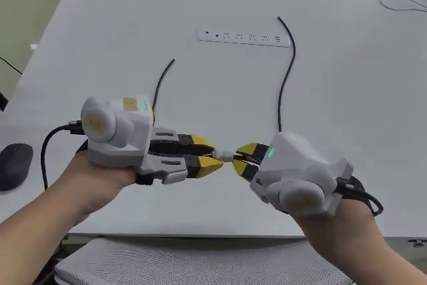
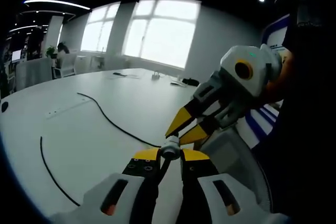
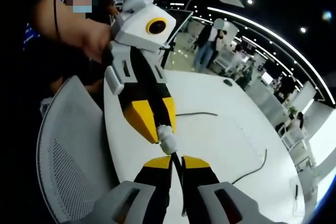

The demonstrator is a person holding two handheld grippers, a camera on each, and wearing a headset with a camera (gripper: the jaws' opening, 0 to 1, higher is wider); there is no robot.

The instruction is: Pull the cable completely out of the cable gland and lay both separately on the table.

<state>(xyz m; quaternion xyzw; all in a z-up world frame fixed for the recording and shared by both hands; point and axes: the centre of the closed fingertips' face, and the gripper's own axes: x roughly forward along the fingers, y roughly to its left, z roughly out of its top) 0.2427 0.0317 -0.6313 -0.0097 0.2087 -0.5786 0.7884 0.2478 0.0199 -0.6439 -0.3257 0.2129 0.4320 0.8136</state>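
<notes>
head view: in the lower centre the left gripper (image 1: 215, 159) and right gripper (image 1: 241, 160) meet tip to tip over the near edge of the white table (image 1: 347, 85), with the small white gland (image 1: 227, 156) between them. left gripper view: at bottom centre its jaws stand almost closed, pinching the gland (image 2: 169, 148); the right gripper (image 2: 184, 129) reaches in from the right, its tips just beside the gland. right gripper view: at bottom centre its jaws are nearly closed on the black cable (image 3: 178, 174), which runs up into the gland (image 3: 165, 139) at the left gripper's (image 3: 159, 129) tips.
</notes>
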